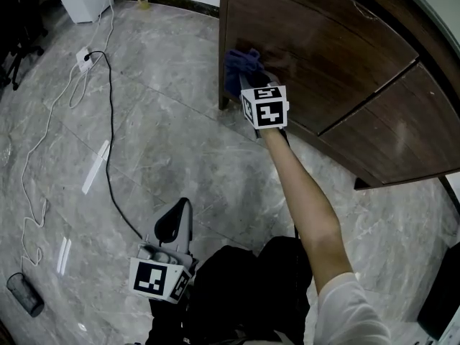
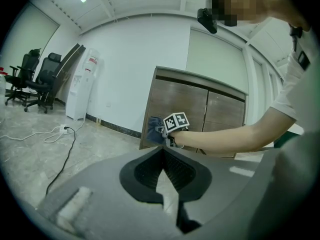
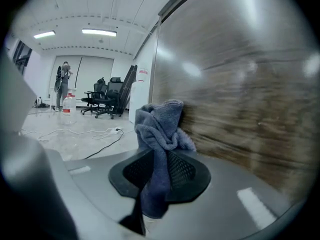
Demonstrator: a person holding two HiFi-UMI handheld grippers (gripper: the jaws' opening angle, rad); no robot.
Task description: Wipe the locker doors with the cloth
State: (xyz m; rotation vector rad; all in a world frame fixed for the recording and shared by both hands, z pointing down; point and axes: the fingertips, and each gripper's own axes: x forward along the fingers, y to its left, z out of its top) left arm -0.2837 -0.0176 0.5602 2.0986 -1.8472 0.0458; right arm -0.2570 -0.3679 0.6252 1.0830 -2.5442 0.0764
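We reach our right arm (image 1: pixel 303 192) out straight ahead, the right gripper (image 3: pixel 159 154) clamped on the blue cloth (image 3: pixel 161 121). Our left gripper (image 2: pixel 162 153) hangs low beside our body, jaws closed on nothing.

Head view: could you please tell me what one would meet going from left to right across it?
white power strip → left tongs → blue cloth → locker's right-hand door

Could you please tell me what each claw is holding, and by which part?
The right claw pinches the blue cloth mid-length, its bunched end against the locker door. The left claw is shut, holding nothing.
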